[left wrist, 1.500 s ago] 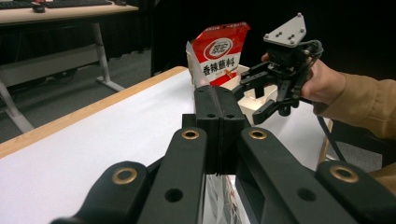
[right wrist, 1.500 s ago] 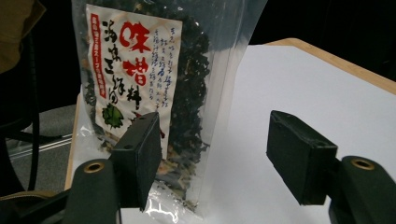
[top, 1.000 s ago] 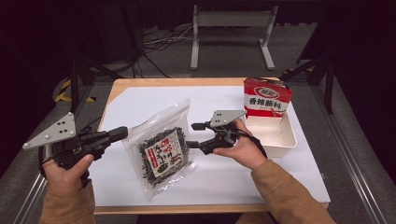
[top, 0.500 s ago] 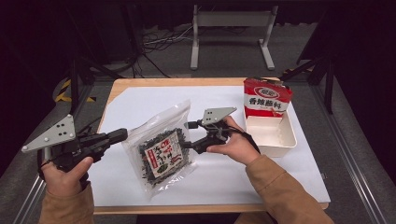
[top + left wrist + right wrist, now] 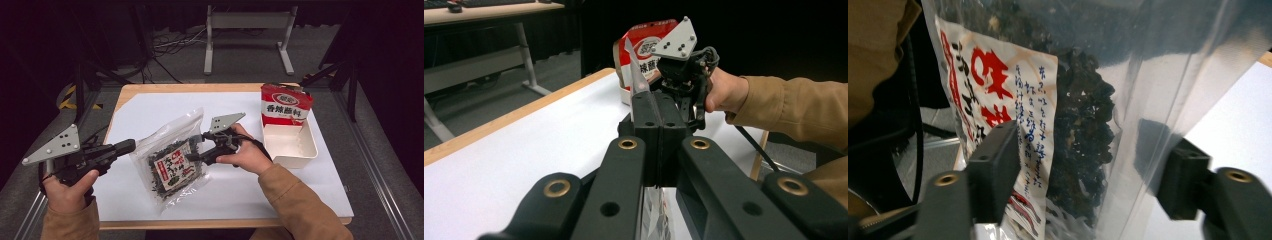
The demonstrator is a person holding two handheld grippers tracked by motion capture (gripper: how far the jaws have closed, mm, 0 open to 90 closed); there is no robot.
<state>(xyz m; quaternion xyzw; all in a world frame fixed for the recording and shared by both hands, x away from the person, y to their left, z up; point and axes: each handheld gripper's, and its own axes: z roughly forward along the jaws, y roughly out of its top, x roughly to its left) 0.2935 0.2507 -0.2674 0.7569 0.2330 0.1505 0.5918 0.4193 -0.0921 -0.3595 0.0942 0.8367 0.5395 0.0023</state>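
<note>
A clear plastic bag (image 5: 170, 160) of dark dried bits with a red and white label is tilted up on the white sheet. My left gripper (image 5: 131, 146) is shut on the bag's left edge. In the left gripper view a thin strip of that bag (image 5: 634, 75) rises from between the closed jaws of the left gripper (image 5: 659, 107). My right gripper (image 5: 195, 150) reaches the bag's right side. Its jaws have just been closing, and in the right gripper view the bag (image 5: 1083, 115) hangs between the jaws of the right gripper (image 5: 1088, 165). They stand wide, one on each face.
A white tray (image 5: 300, 150) sits at the right of the table with a red snack packet (image 5: 285, 107) standing in its far end. The wooden table edge (image 5: 200, 87) frames the white sheet. A metal stand (image 5: 247, 30) is on the floor beyond.
The right hand has moved left, up to the bag, so that its jaws now straddle the bag's right side. The left hand has stayed where it was.
</note>
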